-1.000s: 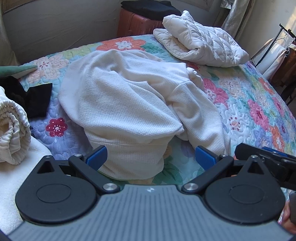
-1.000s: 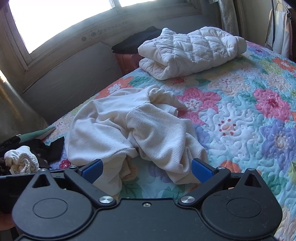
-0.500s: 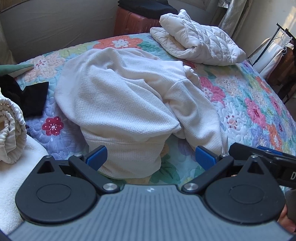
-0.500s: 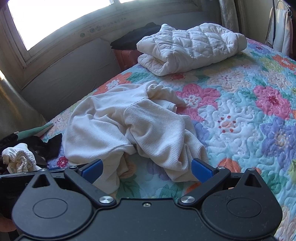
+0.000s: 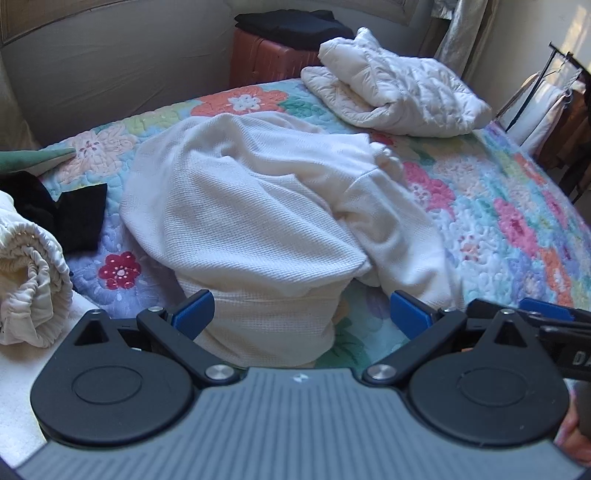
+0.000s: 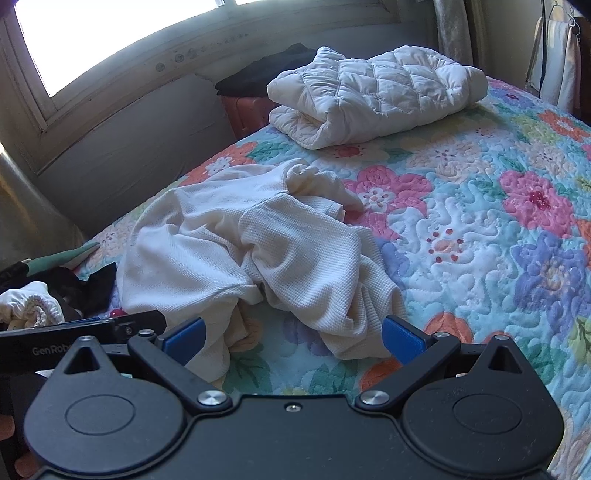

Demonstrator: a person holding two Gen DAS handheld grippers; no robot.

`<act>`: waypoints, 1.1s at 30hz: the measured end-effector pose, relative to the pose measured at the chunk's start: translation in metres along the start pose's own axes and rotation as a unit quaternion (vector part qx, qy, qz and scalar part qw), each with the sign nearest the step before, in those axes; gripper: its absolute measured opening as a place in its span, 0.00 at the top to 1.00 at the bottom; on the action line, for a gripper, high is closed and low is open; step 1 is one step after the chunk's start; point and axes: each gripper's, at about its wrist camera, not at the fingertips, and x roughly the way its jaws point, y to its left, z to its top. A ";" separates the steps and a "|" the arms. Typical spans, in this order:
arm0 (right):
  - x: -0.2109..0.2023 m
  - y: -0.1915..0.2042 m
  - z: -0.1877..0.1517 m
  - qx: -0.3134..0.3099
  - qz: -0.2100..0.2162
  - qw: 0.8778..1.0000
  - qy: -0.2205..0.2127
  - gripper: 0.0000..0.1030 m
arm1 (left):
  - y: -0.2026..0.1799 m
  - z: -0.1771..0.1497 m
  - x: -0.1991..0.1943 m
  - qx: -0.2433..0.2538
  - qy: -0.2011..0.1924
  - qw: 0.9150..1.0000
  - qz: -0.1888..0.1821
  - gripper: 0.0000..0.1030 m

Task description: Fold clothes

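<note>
Left gripper (image 5: 301,312): jaws spread, empty; poised at the near hem of the cream shirt (image 5: 255,229)
Right gripper (image 6: 291,338): jaws spread, empty; just before the shirt's near sleeve
Shirt: crumpled on the floral quilt (image 6: 480,229); folding not yet begun
Beyond shirt: white puffer jacket (image 6: 373,96) already folded
Left view only: rolled cream cloth (image 5: 29,284) left of shirt
Right view only: window (image 6: 122,33) behind shirt

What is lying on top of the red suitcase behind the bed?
A dark, folded piece of clothing lies on the red suitcase. The bed and the white padded jacket hide the suitcase's lower part, so what is beneath it cannot be seen.
</note>
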 end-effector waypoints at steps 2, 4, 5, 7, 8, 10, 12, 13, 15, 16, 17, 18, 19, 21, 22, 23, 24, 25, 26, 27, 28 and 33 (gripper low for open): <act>0.002 -0.004 0.001 0.023 0.013 1.000 0.001 0.00 | 0.006 0.001 0.004 -0.002 -0.004 1.000 0.024 0.00; 0.006 -0.011 0.004 0.061 0.040 0.997 0.005 0.00 | 0.015 0.004 0.010 -0.012 -0.007 0.999 0.041 0.00; 0.011 -0.016 0.007 0.081 0.055 0.995 0.009 0.00 | 0.019 0.005 0.012 -0.016 -0.008 0.999 0.046 0.00; 0.024 -0.022 0.012 0.110 0.069 0.991 0.019 0.00 | 0.023 0.011 0.017 -0.015 -0.016 0.998 0.057 0.01; 0.031 -0.025 0.017 0.121 0.073 0.990 0.023 0.00 | 0.022 0.015 0.019 -0.011 -0.021 0.998 0.064 0.02; 0.048 -0.024 0.028 0.117 0.061 0.991 0.032 0.00 | 0.021 0.025 0.021 -0.001 -0.032 0.996 0.084 0.03; 0.062 -0.018 0.040 0.099 0.048 0.993 0.037 0.00 | 0.022 0.038 0.025 -0.001 -0.039 0.994 0.098 0.03; 0.069 -0.017 0.047 0.093 0.049 0.994 0.037 0.00 | 0.024 0.043 0.029 -0.005 -0.039 0.994 0.101 0.03; 0.083 -0.020 0.062 0.100 0.071 0.992 0.031 0.00 | 0.031 0.052 0.045 -0.016 -0.019 0.994 0.105 0.03; 0.090 -0.021 0.068 0.102 0.069 0.992 0.018 0.00 | 0.033 0.053 0.054 -0.020 -0.008 0.994 0.108 0.03; 0.097 -0.023 0.073 0.103 0.068 0.992 0.005 0.00 | 0.035 0.052 0.063 -0.022 0.002 0.993 0.113 0.03; 0.104 -0.025 0.078 0.105 0.066 0.992 -0.009 0.00 | 0.036 0.050 0.071 -0.027 0.009 0.993 0.114 0.03; 0.111 -0.030 0.079 0.118 0.066 0.991 -0.009 0.00 | 0.037 0.046 0.079 -0.032 0.014 0.993 0.113 0.03; 0.127 -0.042 0.081 0.146 0.066 0.987 -0.007 0.00 | 0.039 0.039 0.092 -0.034 0.028 0.994 0.104 0.03; 0.134 -0.047 0.081 0.160 0.065 0.985 -0.007 0.00 | 0.040 0.036 0.097 -0.032 0.031 0.994 0.105 0.01; 0.140 -0.054 0.080 0.182 0.076 0.980 -0.005 0.00 | 0.042 0.034 0.101 -0.035 0.033 0.993 0.106 0.00; 0.146 -0.062 0.080 0.202 0.088 0.975 -0.006 0.00 | 0.046 0.033 0.104 -0.045 0.037 0.993 0.101 0.00; 0.151 -0.067 0.080 0.216 0.096 0.972 -0.007 0.00 | 0.050 0.031 0.106 -0.059 0.041 0.993 0.094 0.00; 0.157 -0.068 0.079 0.223 0.100 0.970 -0.007 0.00 | 0.055 0.030 0.110 -0.077 0.045 0.992 0.086 0.00; 0.164 -0.068 0.079 0.225 0.101 0.969 -0.002 0.00 | 0.060 0.028 0.114 -0.097 0.049 0.991 0.078 0.00; 0.171 -0.068 0.078 0.226 0.102 0.969 0.004 0.00 | 0.065 0.025 0.119 -0.117 0.055 0.989 0.071 0.00; 0.204 -0.040 0.077 0.175 0.094 0.979 0.052 0.00 | 0.082 0.010 0.143 -0.174 0.068 0.982 0.037 0.00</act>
